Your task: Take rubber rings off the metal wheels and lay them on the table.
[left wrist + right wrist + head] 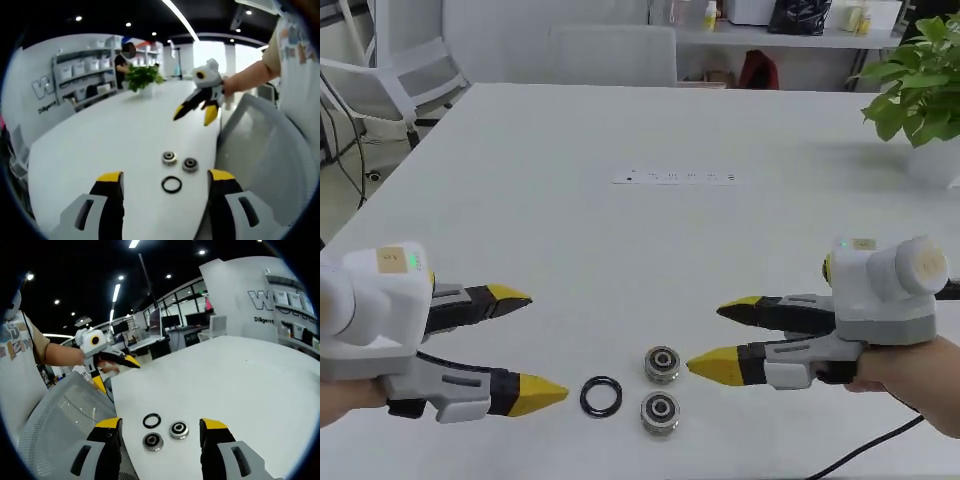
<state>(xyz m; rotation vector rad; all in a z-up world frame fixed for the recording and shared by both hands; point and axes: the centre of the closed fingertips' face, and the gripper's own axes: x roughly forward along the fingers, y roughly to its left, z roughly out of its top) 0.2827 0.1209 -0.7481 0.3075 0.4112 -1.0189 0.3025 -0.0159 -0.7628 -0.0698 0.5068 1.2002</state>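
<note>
The left tool (542, 345) hovers low over the tabletop (620, 240) with its jaws spread wide and nothing between them. The right tool (708, 338) faces it from the other side, also wide open and empty, with its lower yellow tip just beside the far wheel (662, 364). Neither tool touches anything.

Between the two tools lie the task's things, in a tight group near the tabletop's front edge. One rubber ring (601, 396) lies flat and loose on the bare surface, closest to the left tool and clear of both wheels. The far wheel sits to its right, and the near wheel (660, 412) lies just in front of that one, towards the person. In the left gripper view the ring sits almost midway between that tool's own jaws, a little beyond them.

As for progress, one ring is off and laid down, so that part looks done. In both gripper views the far wheel looks bright and bare around its rim, so the loose ring probably came from it. The near wheel looks darker at its edge and may well carry its ring, though the wheels are too small to be sure. If so, that ring is what is left to strip and lay on the tabletop.
</note>
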